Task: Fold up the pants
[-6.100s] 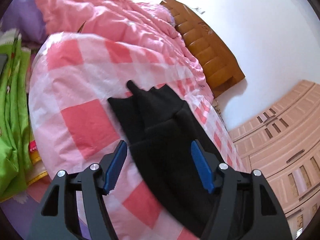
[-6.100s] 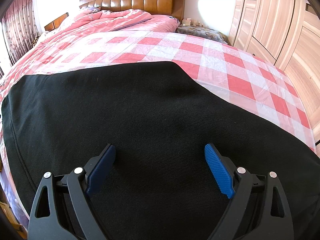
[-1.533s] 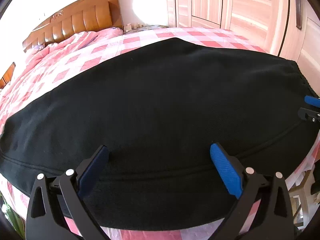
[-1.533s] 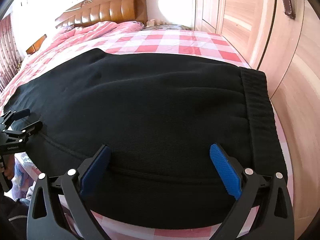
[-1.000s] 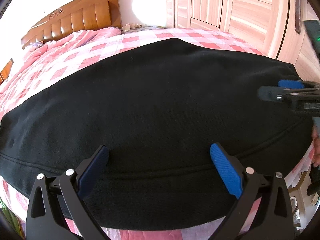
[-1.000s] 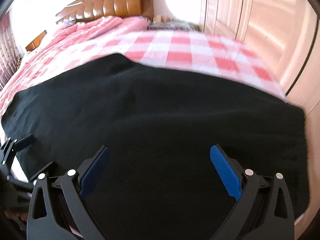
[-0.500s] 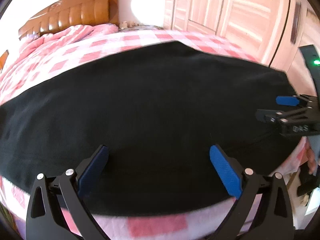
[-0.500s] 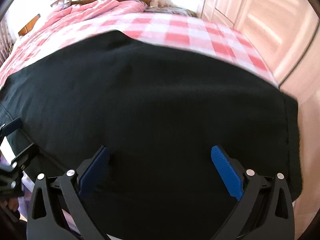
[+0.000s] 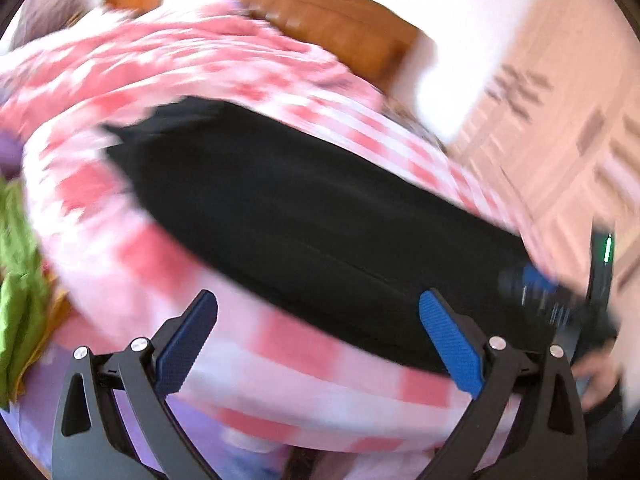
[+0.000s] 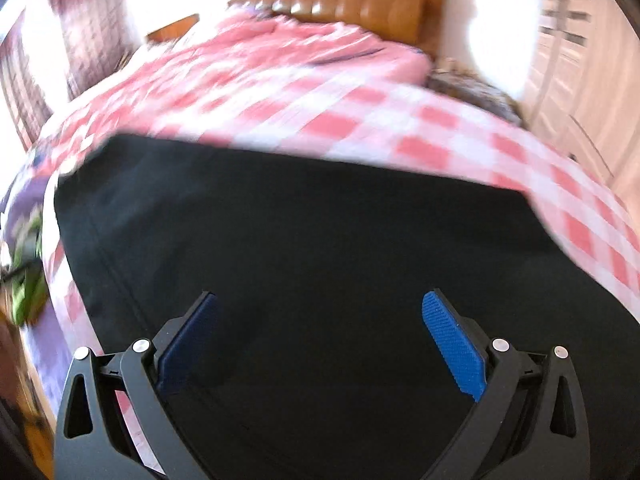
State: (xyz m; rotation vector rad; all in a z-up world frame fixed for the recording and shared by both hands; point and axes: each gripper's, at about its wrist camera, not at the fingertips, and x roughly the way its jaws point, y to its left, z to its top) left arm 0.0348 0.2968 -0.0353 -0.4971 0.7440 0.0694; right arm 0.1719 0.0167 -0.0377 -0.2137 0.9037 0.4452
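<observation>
the black pants [image 9: 312, 216] lie flat on the bed, a long matte slab of thick knit cloth spread over the pink-and-white checked bedsheet [image 9: 288, 356], with a faint seam line running along the length. both views are smeared by motion blur, so fine weave is hard to read. the left gripper [image 9: 318, 332] hangs above the near edge of the bed with its 2 black arms spread wide and nothing between them; its ribbed blue pads [image 9: 450, 344] are clear of the cloth. the right gripper [image 10: 320, 336] is released as well, its textured blue pads [image 10: 454, 346] parted wide over the dark fabric [image 10: 312, 248], which fills most of that view; whether they touch the cloth cannot be told. in the left view the right gripper [image 9: 532, 284] appears blurred at the far right end of the pants. a padded brown wooden headboard [image 10: 352, 0] stands at the far end of the bed, a rumpled pink quilt [image 10: 288, 52] before it, pale wood wardrobe doors [image 9: 568, 128] to the right, and crumpled green fabric [image 9: 18, 280] lies off the left edge.
</observation>
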